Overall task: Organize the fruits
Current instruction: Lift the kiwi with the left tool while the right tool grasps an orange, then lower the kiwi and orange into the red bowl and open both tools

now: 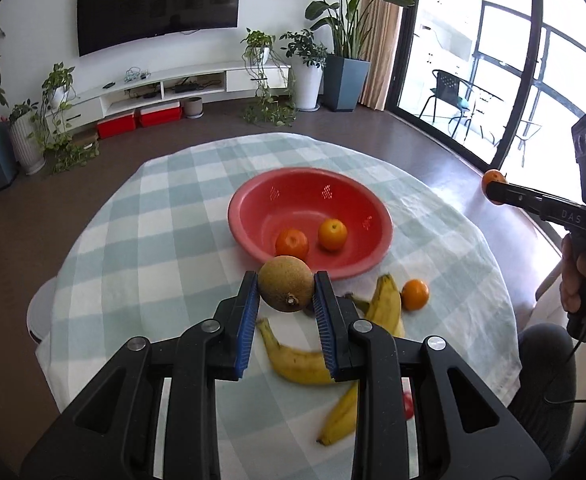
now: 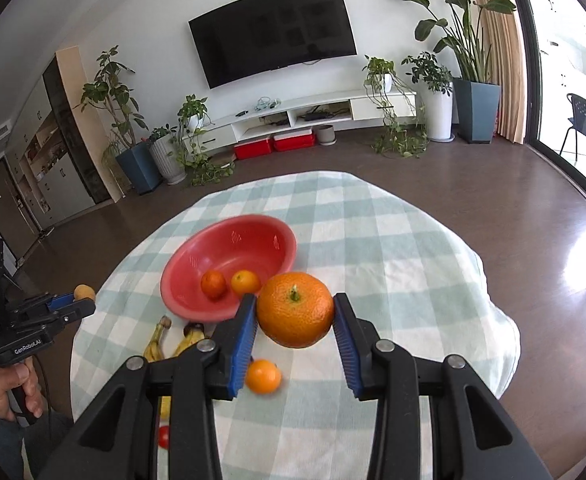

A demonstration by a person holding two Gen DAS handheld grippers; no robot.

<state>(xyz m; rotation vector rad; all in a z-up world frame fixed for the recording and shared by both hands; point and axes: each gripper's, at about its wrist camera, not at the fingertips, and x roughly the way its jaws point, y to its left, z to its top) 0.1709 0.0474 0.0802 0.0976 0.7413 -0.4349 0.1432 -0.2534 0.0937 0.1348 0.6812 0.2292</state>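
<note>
The left gripper [image 1: 285, 294] pinches a rough brown round fruit [image 1: 285, 283] between its blue pads, held in the air just short of the red bowl's [image 1: 253, 204] near rim. The right gripper [image 2: 295, 322] clamps a large orange [image 2: 295, 310], green stem up, raised beside the bowl's right edge.

Nearest the camera, on the near side of the bowl, lie yellow bananas [image 1: 297, 358], some blurred, with a small orange [image 1: 414, 294] beside them on the bowl's right and a small red fruit [image 1: 408, 402] partly hidden behind the left gripper's frame. All rest on a pale green and white checked cloth [image 1: 165, 216] draped over a table.

The bowl is shallow plastic with perforated patches on its wall. Two small fruits sit inside, near its front: a reddish-orange one [image 1: 291, 243] and a lighter orange one [image 1: 332, 234], close together but apart.

Beyond the bowl stretches a dark brown floor [image 2: 473, 184]. Farther still stand a low white media unit [image 1: 165, 88] with red boxes [image 1: 139, 120] beneath, potted plants [image 1: 345, 40] on either side and a black television [image 1: 157, 4] on the white wall. To the bowl's right, glass doors [image 1: 493, 60] show a balcony chair.
</note>
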